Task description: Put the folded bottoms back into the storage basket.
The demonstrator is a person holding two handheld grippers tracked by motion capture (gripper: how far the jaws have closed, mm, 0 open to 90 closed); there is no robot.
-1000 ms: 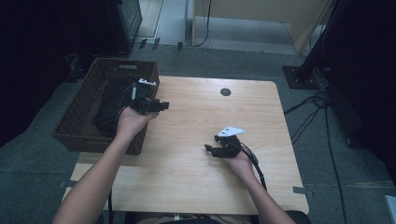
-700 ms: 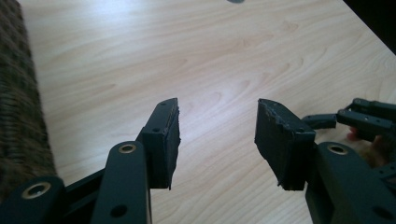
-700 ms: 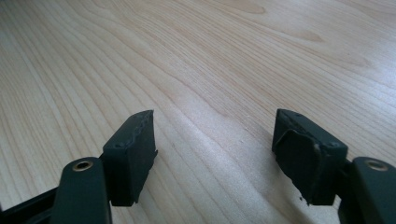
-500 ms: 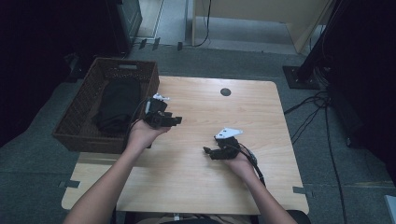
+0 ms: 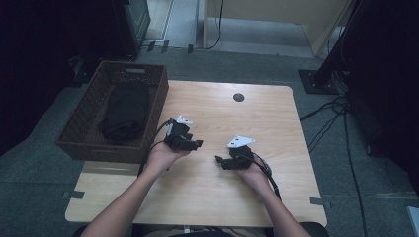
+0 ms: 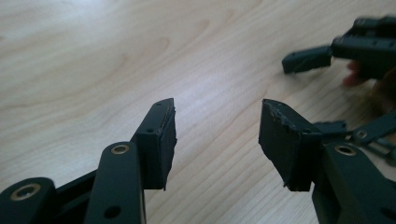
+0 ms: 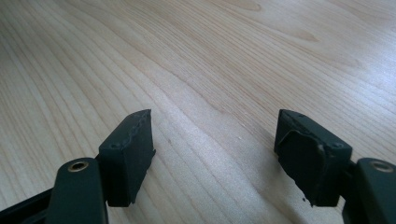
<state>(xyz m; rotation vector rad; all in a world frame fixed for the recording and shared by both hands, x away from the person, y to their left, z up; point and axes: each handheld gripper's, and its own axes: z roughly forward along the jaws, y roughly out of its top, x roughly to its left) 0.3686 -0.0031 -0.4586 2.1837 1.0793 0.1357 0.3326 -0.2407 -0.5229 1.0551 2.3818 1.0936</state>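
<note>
Two tools over the wooden surface (image 5: 276,118): left hand-held gripper (image 5: 197,144) near its left edge, released, jaws just widening on nothing; right hand-held gripper (image 5: 217,160) mid-surface, released. One wicker basket (image 5: 84,116) off the left edge holds one black cloth (image 5: 126,111).

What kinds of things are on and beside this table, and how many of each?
Hand-held tool: 2, the left tool and the right tool, both open and empty
Woven basket: 1
Folded black cloth in the basket: 1
Wooden table: 1
Round black cap on the table: 1
Total: 6
</note>
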